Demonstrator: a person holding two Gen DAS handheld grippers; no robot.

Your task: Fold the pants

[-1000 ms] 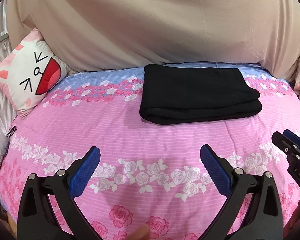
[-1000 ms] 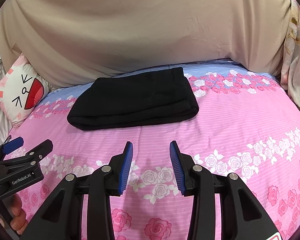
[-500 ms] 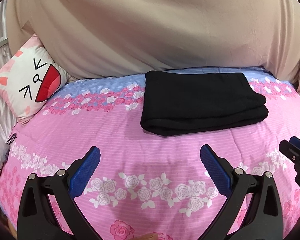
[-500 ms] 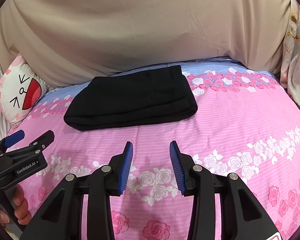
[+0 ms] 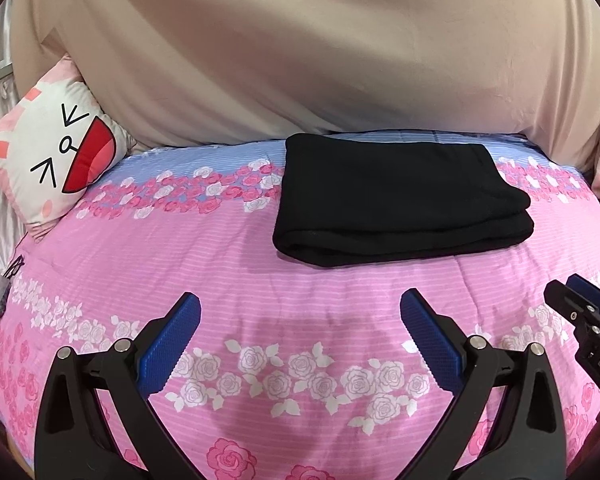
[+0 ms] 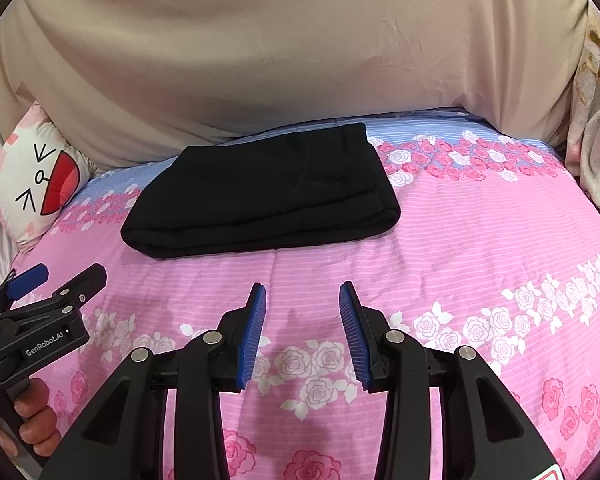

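Left wrist view shows the black knit pants (image 5: 400,200) lying as a compact, layered rectangle on the far part of the bed, resting on the pink rose-printed quilt (image 5: 260,280) where its pink field meets a blue band. The stack looks squared off, with a rounded fold along its near edge and at least two layers visible at its right end. I judge the folding essentially done; at most a light smoothing or squaring of the right end is left, where the layers sit slightly stepped.

Neither tool touches the cloth. The left gripper (image 5: 300,330) hovers over the near quilt with its jaws spread wide and nothing between them. The right gripper (image 6: 302,330) hovers likewise, its jaws parted more narrowly and also empty. Each tool's tip shows at the edge of the other's view, well short of the pants.

Room to move is generous in front: a broad bare stretch of quilt lies between the tools and the near fold. Behind the pants, the hanging beige cloth backdrop (image 5: 300,60) comes down just beyond the far edge, so there is little room there. A white cartoon-face cushion (image 5: 56,152) sits at the far left, well apart from the pants. On the right a pale draped fabric (image 6: 596,120) borders the bed edge.
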